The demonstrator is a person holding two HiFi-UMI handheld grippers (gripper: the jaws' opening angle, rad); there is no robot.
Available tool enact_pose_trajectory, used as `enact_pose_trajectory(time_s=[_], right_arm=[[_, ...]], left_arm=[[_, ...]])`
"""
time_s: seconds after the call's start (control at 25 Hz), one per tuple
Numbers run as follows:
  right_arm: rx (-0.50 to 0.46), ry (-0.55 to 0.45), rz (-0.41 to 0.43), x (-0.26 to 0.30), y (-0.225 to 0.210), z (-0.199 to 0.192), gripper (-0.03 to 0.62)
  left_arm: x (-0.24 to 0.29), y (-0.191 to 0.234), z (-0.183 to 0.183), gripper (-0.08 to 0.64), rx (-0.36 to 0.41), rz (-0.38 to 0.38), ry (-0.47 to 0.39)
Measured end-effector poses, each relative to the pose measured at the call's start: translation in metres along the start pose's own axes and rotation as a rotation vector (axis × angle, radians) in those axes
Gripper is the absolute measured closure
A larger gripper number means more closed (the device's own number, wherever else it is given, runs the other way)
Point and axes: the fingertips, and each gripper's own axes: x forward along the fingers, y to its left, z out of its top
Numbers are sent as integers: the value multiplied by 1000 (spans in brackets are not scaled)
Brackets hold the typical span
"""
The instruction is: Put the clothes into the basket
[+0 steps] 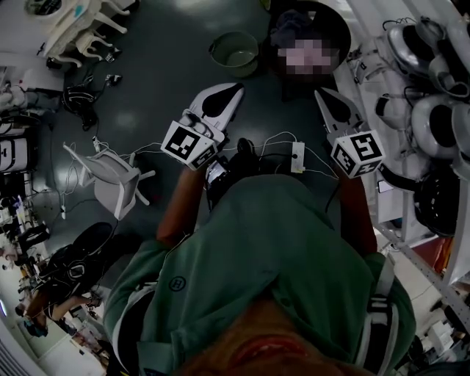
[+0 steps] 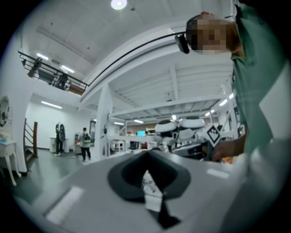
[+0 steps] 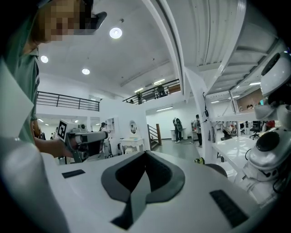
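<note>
A round green basket [image 1: 235, 53] stands on the dark floor ahead of me. To its right a dark bundle [image 1: 292, 20], perhaps cloth, lies on a dark round thing; I cannot tell more. My left gripper [image 1: 236, 88] [image 2: 146, 153] is held level above the floor, short of the basket, jaws shut. A small white scrap [image 2: 152, 191] shows at their seam. My right gripper [image 1: 319, 92] [image 3: 145, 153] is level beside it, also shut, with nothing between its jaws. Neither gripper holds clothing.
A white chair [image 1: 110, 176] lies tipped at the left. White cables [image 1: 279, 141] run across the floor below the grippers. White racks with robot parts [image 1: 433, 125] line the right side. People [image 2: 84, 143] [image 3: 198, 129] stand far off in the hall.
</note>
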Motion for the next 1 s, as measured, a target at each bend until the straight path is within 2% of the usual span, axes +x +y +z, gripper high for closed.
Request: enact_pose_trajectory(time_s=[0.24,0.48,0.72,1.0], right_arm=[[-18,7,-63,28,-16,9,588],[-11,16,-117,87,-29,12,587],[-10,11,-176,149,-22,19,588],[-19,11,-248,205,-10,34,587]], left_arm=[[13,41,-8,557,-16,-41,-9],[31,104,-16,558,-25,-100,-17],[31,174,-26,557,-46,-155,-24],[25,237,-30,558,-65,-218,-54]])
